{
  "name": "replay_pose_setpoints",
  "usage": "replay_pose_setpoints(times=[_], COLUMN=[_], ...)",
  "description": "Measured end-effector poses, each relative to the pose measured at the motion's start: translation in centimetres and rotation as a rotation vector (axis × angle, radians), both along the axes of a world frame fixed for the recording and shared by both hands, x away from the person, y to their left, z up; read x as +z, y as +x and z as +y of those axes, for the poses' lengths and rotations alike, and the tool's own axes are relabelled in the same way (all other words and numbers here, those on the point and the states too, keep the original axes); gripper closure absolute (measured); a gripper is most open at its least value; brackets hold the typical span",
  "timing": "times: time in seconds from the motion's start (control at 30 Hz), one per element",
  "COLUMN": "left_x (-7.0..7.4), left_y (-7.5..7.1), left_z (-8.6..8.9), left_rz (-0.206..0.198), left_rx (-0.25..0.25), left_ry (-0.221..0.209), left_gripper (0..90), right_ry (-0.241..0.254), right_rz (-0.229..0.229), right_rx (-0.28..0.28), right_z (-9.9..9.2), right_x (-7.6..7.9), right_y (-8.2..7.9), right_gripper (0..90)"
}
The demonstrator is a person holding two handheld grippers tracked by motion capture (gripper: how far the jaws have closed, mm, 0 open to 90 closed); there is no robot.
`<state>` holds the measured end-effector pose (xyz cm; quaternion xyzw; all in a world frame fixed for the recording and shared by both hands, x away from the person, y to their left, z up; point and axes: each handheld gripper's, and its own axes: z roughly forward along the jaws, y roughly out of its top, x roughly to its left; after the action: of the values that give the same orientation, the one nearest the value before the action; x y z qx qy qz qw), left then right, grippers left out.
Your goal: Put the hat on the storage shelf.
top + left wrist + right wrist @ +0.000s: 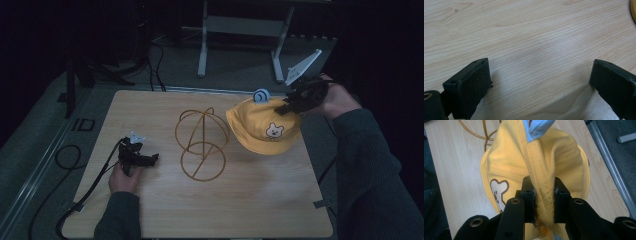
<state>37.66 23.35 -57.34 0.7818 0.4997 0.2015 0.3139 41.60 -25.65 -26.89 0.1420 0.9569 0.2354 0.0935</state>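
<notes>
Your left hand-held gripper rests w/ jaws apart nr worktop left edge; right hand-held gripper clamps yellow hat brim, beside wire stand.

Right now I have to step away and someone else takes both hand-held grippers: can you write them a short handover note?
Right hand-held gripper: shut on the brim of the yellow hat, holding it at the table's far right, beside the wire stand.
Left hand-held gripper: open, holding nothing, low over bare table at the near left.
Stand: upright mid-table, nothing on it.
Done: hat gripped, apparently partly lifted.
Left, as it looks: carry the hat over and set it on the stand's round top; the left could steady the base ring if it shifts.
</notes>
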Motion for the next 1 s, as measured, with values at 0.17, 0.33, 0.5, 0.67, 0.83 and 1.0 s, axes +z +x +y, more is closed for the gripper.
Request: replay_pose_setpoints(times=[0.17, 0.33, 0.5, 0.67, 0.83, 1.0], left_x=[0.0, 0.0, 0.0, 0.0, 0.0, 0.0], left_y=[0.0, 0.0, 0.0, 0.0, 0.0, 0.0], left_z=[0.0, 0.0, 0.0, 0.0, 0.0, 0.0], left_rz=[0.000, 0.000, 0.000, 0.000, -0.001, 0.000], left_rx=[0.000, 0.000, 0.000, 0.000, 0.000, 0.000], left_ry=[0.000, 0.000, 0.000, 0.000, 0.000, 0.000], left_gripper=[3.4, 3.4, 3.4, 3.4, 3.4, 3.4], right_ry=[0.009, 0.040, 0.056, 0.065, 0.063, 0.071], right_rz=[-0.007, -0.018, -0.029, -0.038, -0.045, -0.048], right_rx=[0.004, 0.009, 0.019, 0.024, 0.033, 0.048], right_z=[0.2, 0.1, 0.2, 0.4, 0.9, 1.5], right_x=[0.3, 1.0, 1.6, 2.2, 2.6, 2.9], right_y=[0.0, -0.1, -0.2, -0.3, -0.3, -0.4], right_gripper=[75.8, 75.8, 75.8, 75.8, 75.8, 75.8])
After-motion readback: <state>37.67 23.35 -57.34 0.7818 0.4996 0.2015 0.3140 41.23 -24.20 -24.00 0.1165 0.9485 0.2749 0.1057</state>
